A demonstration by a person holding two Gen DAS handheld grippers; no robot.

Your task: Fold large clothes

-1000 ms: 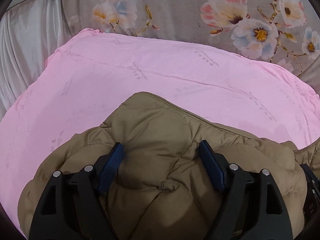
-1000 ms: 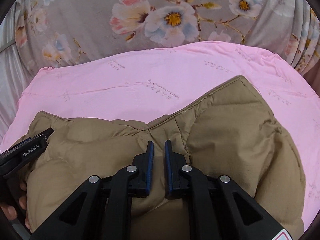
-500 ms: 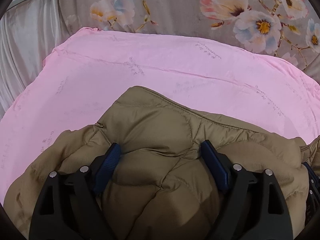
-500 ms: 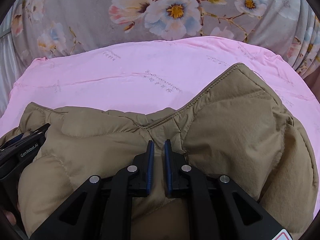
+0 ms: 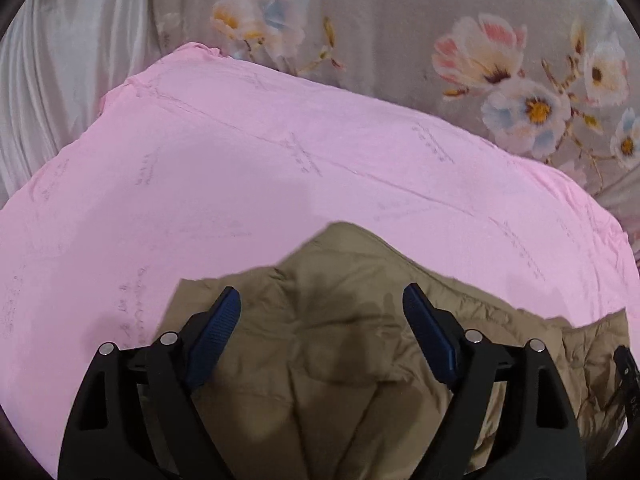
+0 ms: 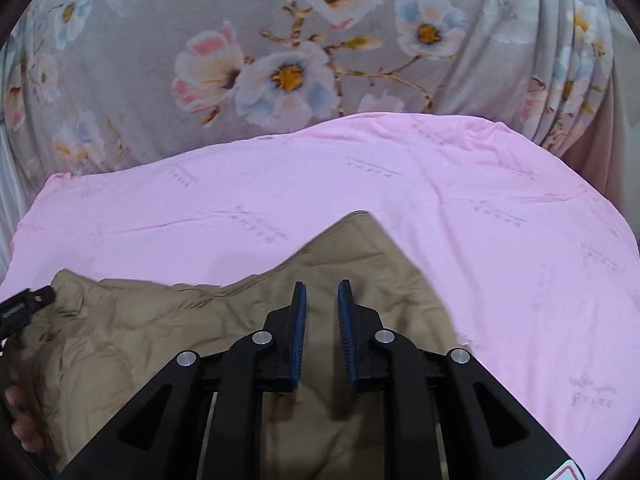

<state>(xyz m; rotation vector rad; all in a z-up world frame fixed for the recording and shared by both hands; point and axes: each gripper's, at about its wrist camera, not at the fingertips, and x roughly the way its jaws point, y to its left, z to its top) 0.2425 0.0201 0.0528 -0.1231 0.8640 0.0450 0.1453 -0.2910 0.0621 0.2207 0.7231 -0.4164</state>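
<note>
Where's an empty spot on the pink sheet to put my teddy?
Bare pink sheet stretches between the tan puffy jacket and the flowered fabric behind it, and to the jacket's left. The near edge is crowded with jacket and grippers.

Home bedroom, pink sheet (image 5: 248, 184) spread over a bed, grey floral bedding (image 6: 280, 60) bunched behind it
</note>
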